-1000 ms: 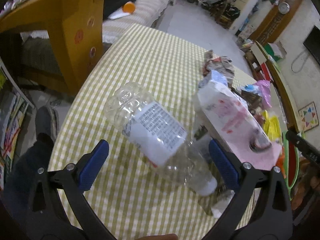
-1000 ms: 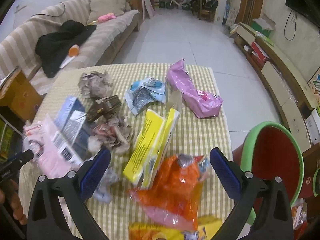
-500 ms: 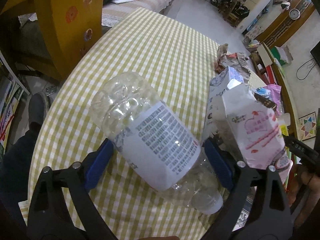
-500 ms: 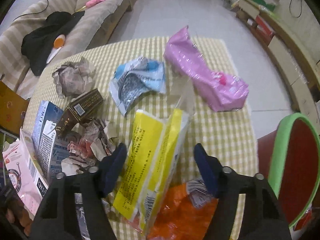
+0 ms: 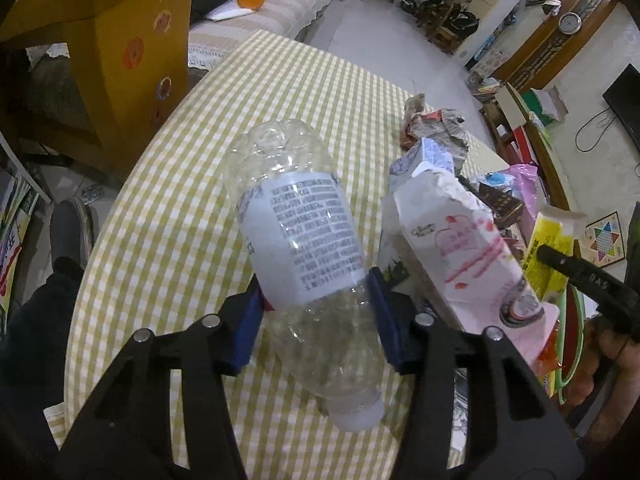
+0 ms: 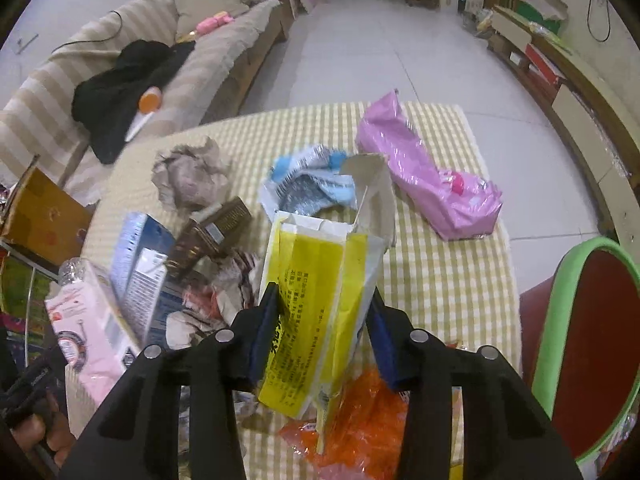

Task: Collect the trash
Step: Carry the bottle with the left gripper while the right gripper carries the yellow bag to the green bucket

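Your left gripper [image 5: 316, 316] is closing on the clear plastic bottle [image 5: 304, 248], pads against both flanks just below the label, the bottle lying over the checked tablecloth [image 5: 168, 240]. Thin walls may buckle, and the capped end can pivot out. The pink carton [image 5: 468, 256] leans just beside it and may topple.

Your right gripper [image 6: 320, 332] is closing on the yellow box [image 6: 316, 304] at table centre. Its torn open top can crush or slip. The orange wrapper [image 6: 360, 416] beneath is largely hidden, and no trash bin is visible in either view.
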